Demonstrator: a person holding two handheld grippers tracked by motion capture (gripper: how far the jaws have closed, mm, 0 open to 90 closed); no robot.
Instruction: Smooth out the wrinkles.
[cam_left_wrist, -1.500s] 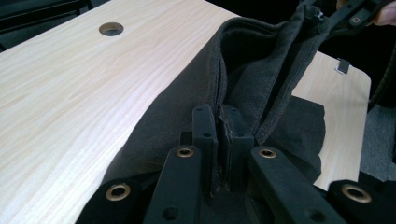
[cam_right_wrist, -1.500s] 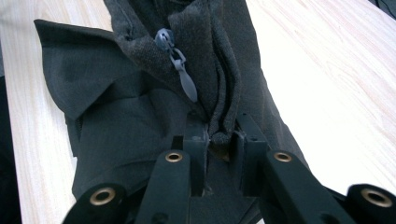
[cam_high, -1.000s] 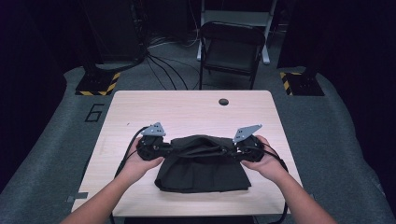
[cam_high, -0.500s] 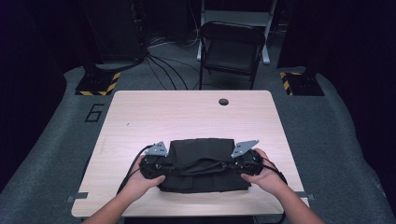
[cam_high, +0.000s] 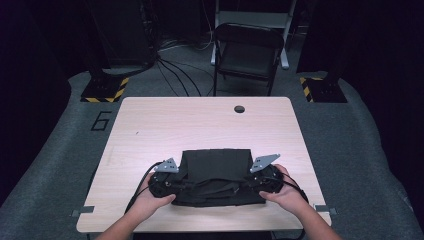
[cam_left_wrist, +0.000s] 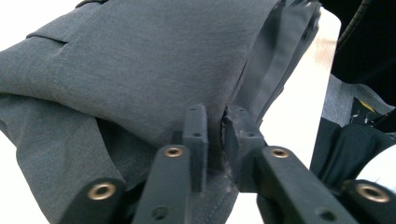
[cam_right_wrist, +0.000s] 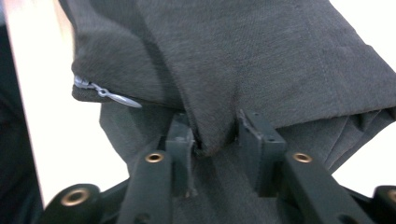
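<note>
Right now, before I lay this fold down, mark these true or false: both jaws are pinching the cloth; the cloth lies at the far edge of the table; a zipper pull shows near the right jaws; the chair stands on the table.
1. Both grippers grip the cloth. True: the left gripper and the right gripper each have fabric pinched between the jaws.
2. The cloth lies at the table's far edge. False: it lies at the near edge, by the hands.
3. A zipper pull shows near the right jaws. True.
4. The chair stands on the table. False: it stands on the floor beyond it.
</note>
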